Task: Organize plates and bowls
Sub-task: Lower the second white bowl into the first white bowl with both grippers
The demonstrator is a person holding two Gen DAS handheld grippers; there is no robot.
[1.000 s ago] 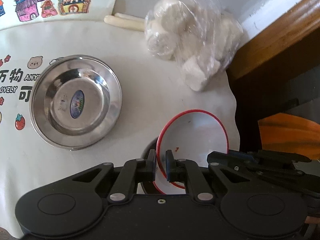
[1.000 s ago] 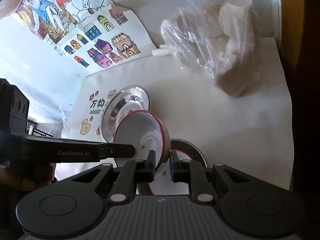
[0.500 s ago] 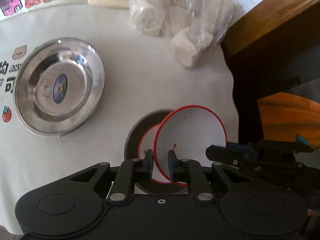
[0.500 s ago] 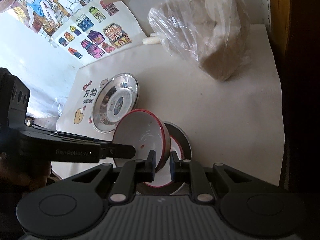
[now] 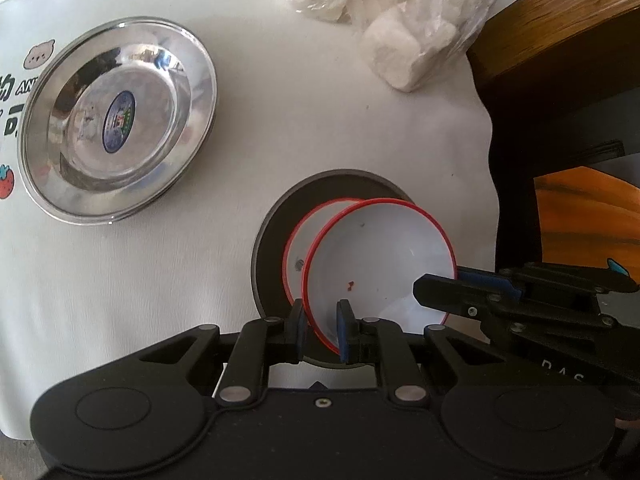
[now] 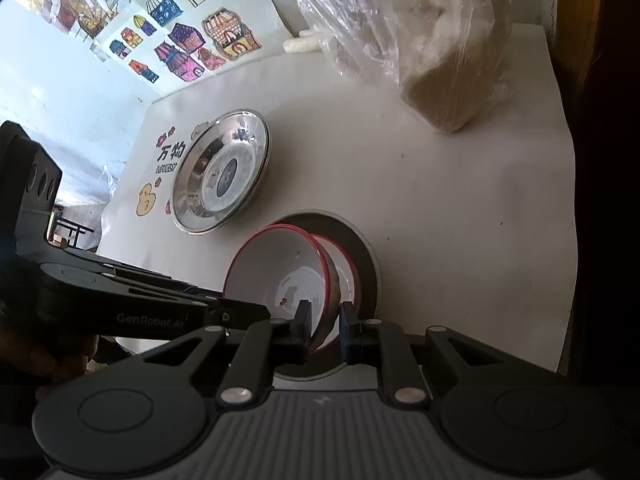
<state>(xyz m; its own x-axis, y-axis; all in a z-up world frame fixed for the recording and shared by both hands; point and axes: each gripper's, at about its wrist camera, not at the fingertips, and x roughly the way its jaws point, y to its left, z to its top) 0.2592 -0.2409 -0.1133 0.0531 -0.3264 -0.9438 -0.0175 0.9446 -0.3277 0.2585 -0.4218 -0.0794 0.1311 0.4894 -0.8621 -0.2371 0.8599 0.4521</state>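
Observation:
I hold one white bowl with a red rim (image 5: 380, 260) tilted between both grippers. My left gripper (image 5: 322, 330) is shut on its near rim, the wall slanting between the pads. My right gripper (image 6: 324, 330) is shut on the opposite rim and shows at the right of the left wrist view (image 5: 438, 294). The left gripper's tip (image 6: 240, 314) reaches the bowl (image 6: 272, 272) from the left in the right wrist view. Just under it a second red-rimmed bowl (image 5: 296, 248) sits in a dark grey plate (image 5: 272, 240) on the white tablecloth; the held bowl overlaps it.
A stack of steel plates (image 5: 116, 120) lies to the left on the cloth. A clear bag of white lumps (image 5: 400, 20) rests at the back right. The table ends just right of the bowls, beside dark wooden furniture (image 5: 560, 20). Children's drawings (image 6: 192, 40) hang behind.
The held bowl has come down and now hangs close over the second bowl in the dark plate. The left gripper's jaws stand slightly wider on the rim than a second ago.

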